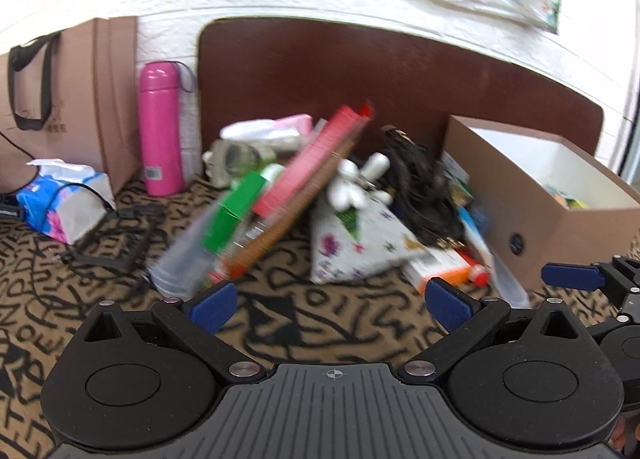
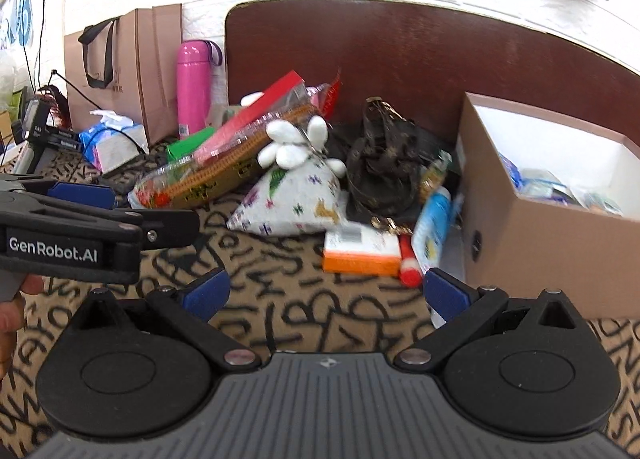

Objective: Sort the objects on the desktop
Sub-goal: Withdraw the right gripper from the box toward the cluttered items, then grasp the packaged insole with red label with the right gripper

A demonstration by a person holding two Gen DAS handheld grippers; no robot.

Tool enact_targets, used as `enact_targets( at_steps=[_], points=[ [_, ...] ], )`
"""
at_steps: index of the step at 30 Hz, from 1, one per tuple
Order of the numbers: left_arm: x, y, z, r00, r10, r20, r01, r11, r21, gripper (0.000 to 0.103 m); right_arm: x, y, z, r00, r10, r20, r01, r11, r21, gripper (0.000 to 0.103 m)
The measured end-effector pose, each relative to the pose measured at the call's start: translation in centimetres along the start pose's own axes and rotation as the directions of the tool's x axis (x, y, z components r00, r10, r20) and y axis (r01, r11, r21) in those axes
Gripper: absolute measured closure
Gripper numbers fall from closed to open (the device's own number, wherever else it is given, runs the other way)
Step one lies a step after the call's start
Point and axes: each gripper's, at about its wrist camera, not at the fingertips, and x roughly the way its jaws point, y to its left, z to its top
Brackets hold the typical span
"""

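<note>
Left hand-held gripper (image 1: 334,305): your jaws stand wide apart, holding nothing, above the patterned worktop (image 1: 340,323).
Right hand-held gripper (image 2: 326,295): yours is spread wide too, empty, just near of the orange box (image 2: 360,255).
Pile: floral pouch (image 2: 296,195), dark bag (image 2: 384,167) and red box (image 2: 256,111) lie heaped at the far middle.
Cardboard box (image 2: 540,235): right of the pile, some items inside.
Pink flask (image 1: 160,131): upright, far left.

Glossy pink flask (image 1: 160,127), matt cardboard box (image 2: 548,243), soft printed cloth pouch (image 2: 296,195), woolly patterned table cover (image 1: 304,319).
</note>
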Motion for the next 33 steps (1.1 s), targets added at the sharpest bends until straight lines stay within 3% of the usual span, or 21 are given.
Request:
enact_targets(
  at_steps=[7, 14, 19, 23, 27, 29, 31, 33],
  points=[
    [1.0, 4.3, 2.1, 1.000, 0.012, 0.003, -0.012, 0.999, -0.035, 0.007, 2.6, 2.2, 2.1, 0.998, 0.061, 0.012, -0.060, 0.998, -0.026, 0.000],
    [2.9, 7.8, 2.9, 0.999, -0.005, -0.038, 0.003, 0.998, -0.064, 0.023, 5.6, 5.4, 4.0, 0.989, 0.150, 0.010, -0.149, 0.987, -0.066, 0.004],
    [4.3, 9.5, 2.9, 0.990, -0.117, -0.080, 0.108, 0.988, -0.108, 0.037, 7.9, 7.1, 5.1, 0.981, 0.193, -0.006, -0.192, 0.978, -0.076, 0.008],
    [5.6, 9.8, 3.2, 0.979, -0.174, -0.109, 0.162, 0.981, -0.107, 0.039, 9.1, 8.7, 5.4, 0.971, 0.239, -0.023, -0.240, 0.965, -0.104, 0.009],
    [6.8, 9.9, 3.3, 0.967, -0.208, -0.148, 0.196, 0.976, -0.095, 0.057, 10.5, 9.6, 5.5, 0.970, 0.239, -0.028, -0.241, 0.963, -0.119, 0.024],
    [7.1, 10.1, 3.3, 0.967, -0.203, -0.155, 0.190, 0.977, -0.091, 0.077, 11.2, 9.6, 5.5, 0.961, 0.270, -0.057, -0.275, 0.955, -0.109, 0.034],
    [7.4, 10.4, 3.2, 0.962, -0.216, -0.164, 0.201, 0.974, -0.107, 0.087, 11.7, 9.4, 5.4, 0.956, 0.283, -0.081, -0.290, 0.953, -0.088, 0.061],
    [7.4, 10.4, 3.0, 0.959, -0.229, -0.167, 0.211, 0.970, -0.119, 0.094, 11.6, 9.3, 5.1, 0.945, 0.314, -0.093, -0.321, 0.944, -0.073, 0.077]
  ],
)
